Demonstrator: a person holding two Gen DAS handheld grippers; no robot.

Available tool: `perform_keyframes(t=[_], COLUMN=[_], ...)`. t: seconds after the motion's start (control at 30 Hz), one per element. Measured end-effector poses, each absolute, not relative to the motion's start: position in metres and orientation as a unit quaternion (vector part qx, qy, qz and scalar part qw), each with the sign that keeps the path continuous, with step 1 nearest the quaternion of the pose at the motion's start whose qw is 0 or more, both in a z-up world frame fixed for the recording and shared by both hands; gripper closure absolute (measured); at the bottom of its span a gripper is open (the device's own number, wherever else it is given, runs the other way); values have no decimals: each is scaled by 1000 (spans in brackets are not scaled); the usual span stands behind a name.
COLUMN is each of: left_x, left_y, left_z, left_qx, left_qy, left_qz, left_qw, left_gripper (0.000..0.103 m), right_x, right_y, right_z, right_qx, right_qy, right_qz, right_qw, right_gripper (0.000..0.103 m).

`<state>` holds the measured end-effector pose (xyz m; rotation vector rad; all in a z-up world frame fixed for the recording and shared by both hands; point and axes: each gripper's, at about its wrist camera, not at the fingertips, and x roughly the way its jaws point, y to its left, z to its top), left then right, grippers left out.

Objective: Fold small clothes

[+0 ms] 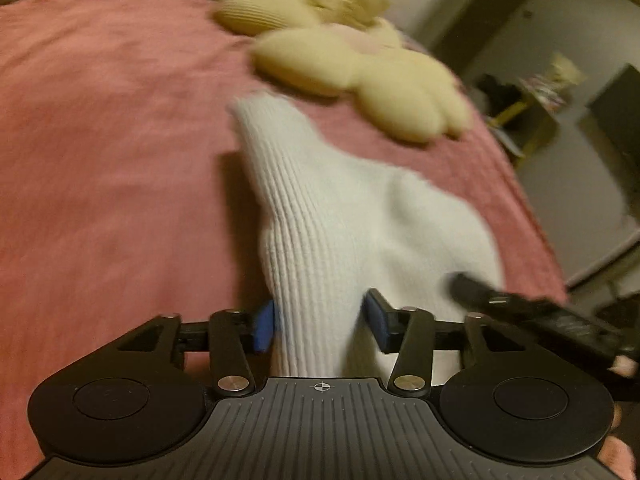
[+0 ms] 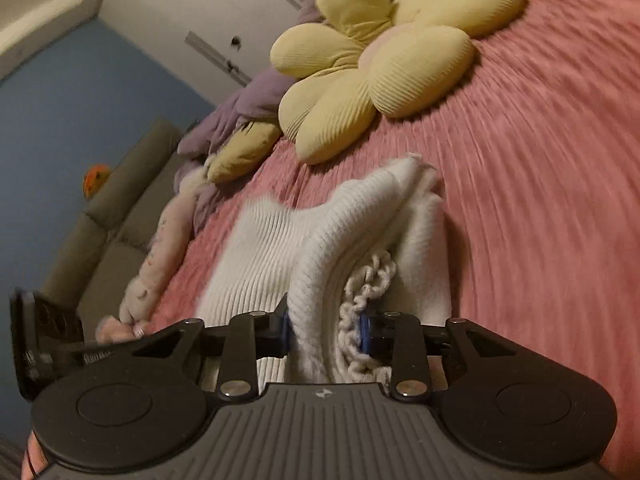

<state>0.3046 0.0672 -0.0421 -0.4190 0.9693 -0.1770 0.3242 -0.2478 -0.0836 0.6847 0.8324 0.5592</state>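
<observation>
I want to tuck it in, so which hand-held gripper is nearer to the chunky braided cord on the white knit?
Right. The right hand-held gripper has the braided cord against its pad, clamped with the white knit; the left hand-held gripper grips ribbed fabric away from it.

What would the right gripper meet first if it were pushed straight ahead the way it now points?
The white knitted garment itself: the right gripper is already shut on it, and bunched folds lie directly ahead. Beyond those, probably the pink bedspread, with the yellow flower cushion farther on; the fisheye view leaves depth uncertain.
</observation>
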Motion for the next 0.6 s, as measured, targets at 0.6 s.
perform_keyframes(t=[0.6], left_x=[184], left_y=[15], left_z=[-70], left_qx=[-80], left_qy=[413], left_qz=[-22], left_qw=[907], left_gripper=[37], right_x=[206], right_y=[-263], right_z=[-80], right_qx=[359], right_qy=[395], right_qz=[191], right_qw=[824], right_gripper=[66])
